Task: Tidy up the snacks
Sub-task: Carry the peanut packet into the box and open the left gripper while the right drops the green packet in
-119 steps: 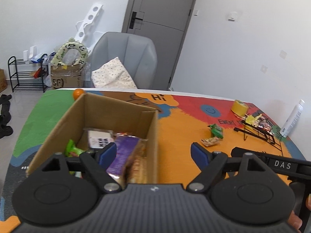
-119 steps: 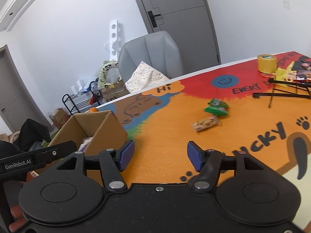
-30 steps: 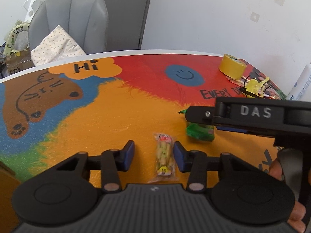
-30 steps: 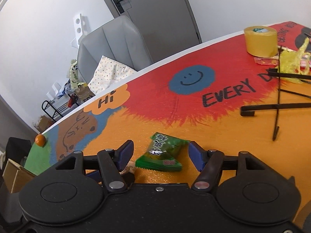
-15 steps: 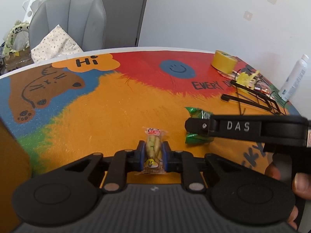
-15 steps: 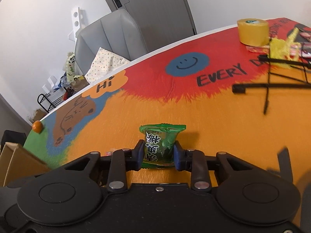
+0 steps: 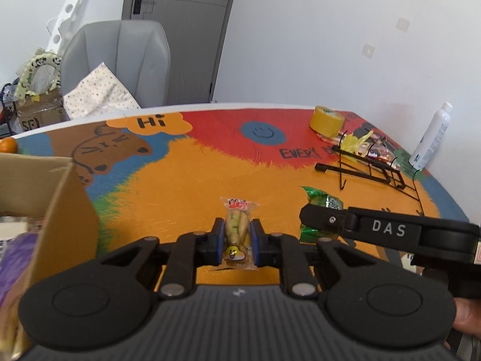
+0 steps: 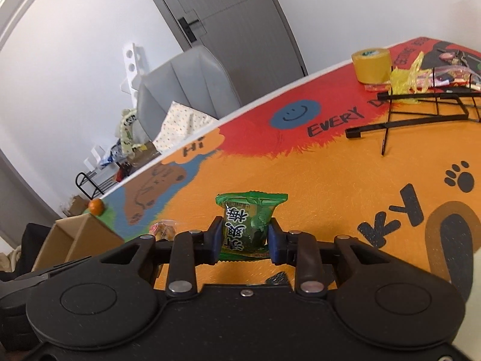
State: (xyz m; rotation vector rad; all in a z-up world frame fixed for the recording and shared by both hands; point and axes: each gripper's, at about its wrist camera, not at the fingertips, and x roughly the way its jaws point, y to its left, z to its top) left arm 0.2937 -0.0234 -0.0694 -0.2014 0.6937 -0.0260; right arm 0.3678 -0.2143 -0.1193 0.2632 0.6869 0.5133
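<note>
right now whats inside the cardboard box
In the left wrist view the cardboard box shows a purple packet and something pale behind it. The near wall and picture edge hide the rest.

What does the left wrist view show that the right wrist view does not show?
Only the left wrist view shows the white bottle at the table edge, and the left gripper shut on the clear snack packet.

Only the right wrist view shows the paw print on the mat, and the right gripper shut on the green snack packet.

Both show the yellow tape roll, black wire rack, cardboard box, orange fruit and grey chair.
</note>
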